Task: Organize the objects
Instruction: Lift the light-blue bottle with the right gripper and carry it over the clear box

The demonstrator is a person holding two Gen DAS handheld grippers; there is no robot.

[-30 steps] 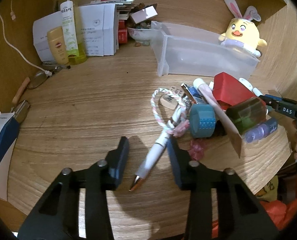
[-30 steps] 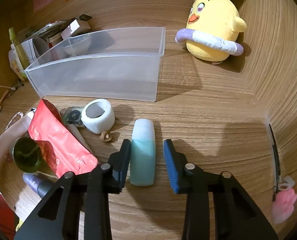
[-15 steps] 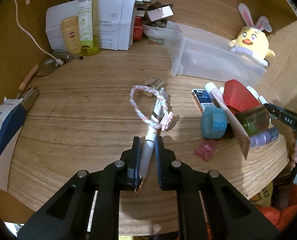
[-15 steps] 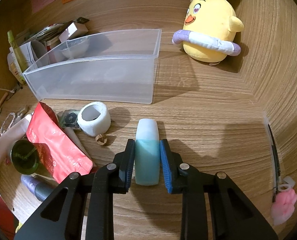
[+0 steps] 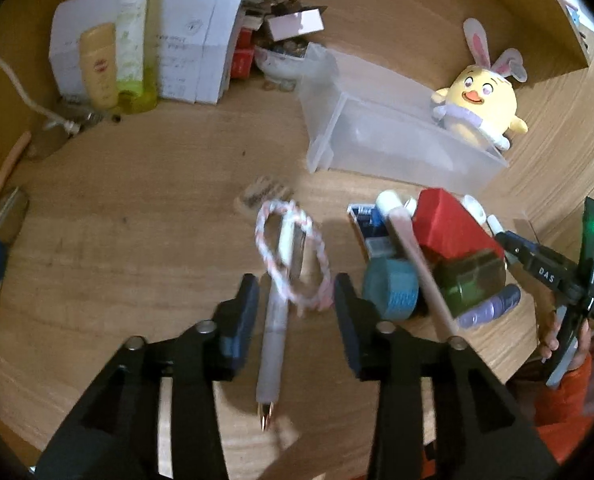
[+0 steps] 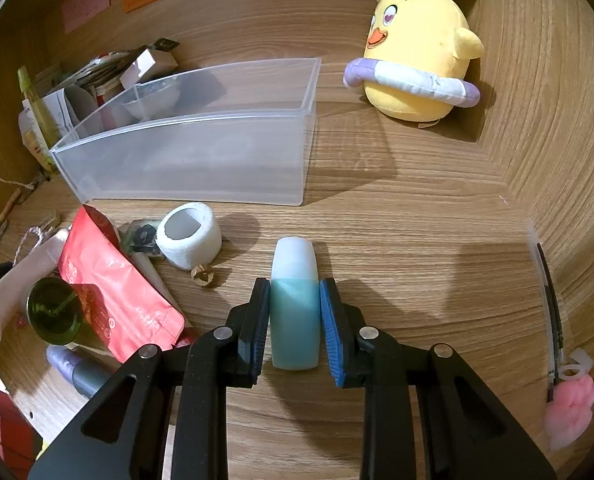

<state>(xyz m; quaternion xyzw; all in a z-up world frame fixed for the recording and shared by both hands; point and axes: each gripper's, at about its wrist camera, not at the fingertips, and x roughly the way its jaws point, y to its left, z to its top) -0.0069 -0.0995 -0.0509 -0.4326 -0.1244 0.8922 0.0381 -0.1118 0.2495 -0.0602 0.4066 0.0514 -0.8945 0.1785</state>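
Observation:
My left gripper (image 5: pixel 295 312) is open, its fingers on either side of a white pen (image 5: pixel 275 332) with a pink-and-white braided cord (image 5: pixel 293 256); the pen lies on the wooden desk, free between them. My right gripper (image 6: pixel 295 316) is shut on a teal bottle with a white cap (image 6: pixel 295 304) lying on the desk. A clear plastic bin (image 6: pixel 201 140) stands empty behind it and also shows in the left wrist view (image 5: pixel 389 140).
A pile sits left of the bottle: red pouch (image 6: pixel 113 292), white tape roll (image 6: pixel 189 236), green jar (image 6: pixel 55 312), purple tube (image 6: pixel 77 368). A yellow chick plush (image 6: pixel 417 52) stands at the back right. Boxes and bottles (image 5: pixel 133 40) crowd the back left. A pink charm (image 6: pixel 571 404) lies far right.
My left gripper had closed on the pen half a second ago and has now opened, leaving the pen on the desk. My right gripper closed on the teal bottle and still holds it.

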